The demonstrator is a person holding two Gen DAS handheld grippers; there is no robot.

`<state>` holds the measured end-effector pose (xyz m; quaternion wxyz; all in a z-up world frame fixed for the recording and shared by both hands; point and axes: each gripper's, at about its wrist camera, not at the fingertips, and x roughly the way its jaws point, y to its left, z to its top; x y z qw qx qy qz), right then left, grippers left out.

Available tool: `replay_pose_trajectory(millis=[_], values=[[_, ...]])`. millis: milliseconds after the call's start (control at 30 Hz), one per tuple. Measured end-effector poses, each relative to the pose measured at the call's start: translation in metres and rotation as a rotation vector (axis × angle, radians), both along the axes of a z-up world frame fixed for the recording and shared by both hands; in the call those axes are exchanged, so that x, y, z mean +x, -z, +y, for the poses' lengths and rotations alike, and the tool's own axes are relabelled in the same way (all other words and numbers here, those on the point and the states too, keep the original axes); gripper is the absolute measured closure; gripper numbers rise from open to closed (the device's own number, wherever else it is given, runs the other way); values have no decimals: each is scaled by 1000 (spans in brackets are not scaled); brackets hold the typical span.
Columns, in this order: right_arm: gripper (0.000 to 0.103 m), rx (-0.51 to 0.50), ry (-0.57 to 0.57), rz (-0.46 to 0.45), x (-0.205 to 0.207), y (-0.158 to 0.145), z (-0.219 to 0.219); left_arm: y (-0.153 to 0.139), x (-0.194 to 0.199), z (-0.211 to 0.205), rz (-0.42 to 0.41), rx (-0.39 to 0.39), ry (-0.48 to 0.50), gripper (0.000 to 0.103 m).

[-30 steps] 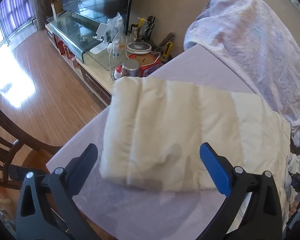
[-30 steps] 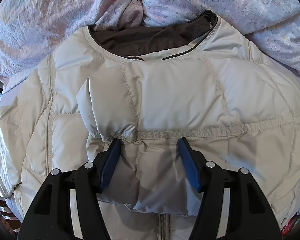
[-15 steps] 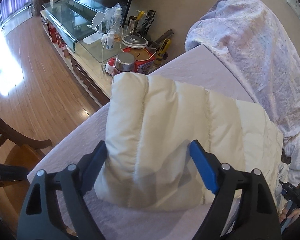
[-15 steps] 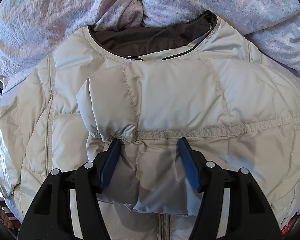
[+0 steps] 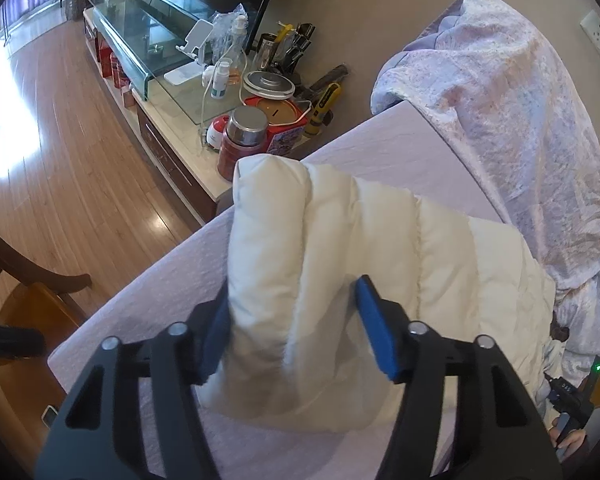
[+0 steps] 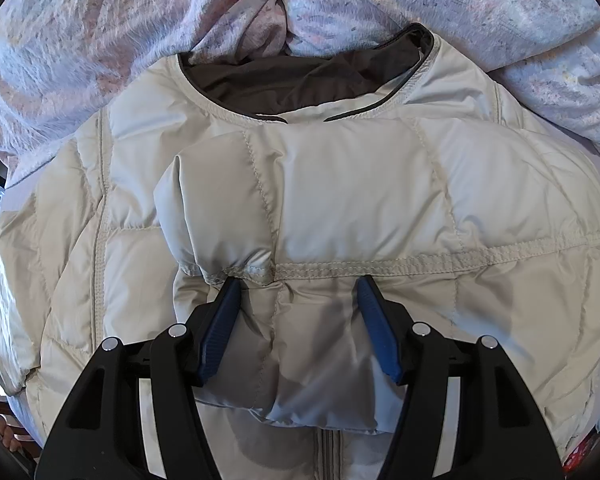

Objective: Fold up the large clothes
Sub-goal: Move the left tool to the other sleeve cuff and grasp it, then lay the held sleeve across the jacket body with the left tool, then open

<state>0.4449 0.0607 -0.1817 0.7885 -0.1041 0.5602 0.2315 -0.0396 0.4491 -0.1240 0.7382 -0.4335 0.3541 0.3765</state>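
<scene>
Puffer jacket (image 6: 340,208), cream, zip-front, lies collar-up on the lilac bed sheet (image 5: 400,156) against a floral quilt (image 5: 520,120); my left gripper (image 5: 290,312) has just been closing on its hem end, pads now pinching the padding; my right gripper (image 6: 296,312) clamps a folded sleeve on the chest. Risk, as I judge it: slick, springy fill may squirt from the left pinch mid-lift; the hem fold would collapse near the bed's edge.

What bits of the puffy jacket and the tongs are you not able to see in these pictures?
- Left wrist view: the jacket collar end, hidden by the blanket.
- Left wrist view: whether the left tongs, which have just been closing, press the hem; puffed fabric hides the pads.
- Right wrist view: the zipper, cut off by the bottom edge.
- Right wrist view: the fabric under the folded sleeve between the right tongs.
</scene>
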Motion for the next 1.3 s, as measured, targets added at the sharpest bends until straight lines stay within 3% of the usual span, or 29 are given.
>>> replay_pose_trajectory(millis=[200, 567, 600, 733, 867, 1000, 1300], values=[[40, 5, 2, -7, 0, 0, -1, 1, -2, -2, -9, -8, 14, 57], [40, 13, 4, -14, -4, 0, 0, 1, 4, -7, 24, 1, 51, 50], [40, 14, 4, -15, -4, 0, 1, 1, 3, -7, 26, 3, 50, 52], [40, 15, 6, -17, -4, 0, 1, 3, -3, -4, -17, -22, 35, 75], [40, 16, 5, -16, -4, 1, 1, -3, 1, -7, -22, -4, 43, 86], [40, 19, 8, -14, -5, 0, 1, -18, 9, -12, -16, 31, 58, 89], [40, 46, 15, 0, -1, -3, 1, -80, 44, -34, -50, 144, 140, 90]])
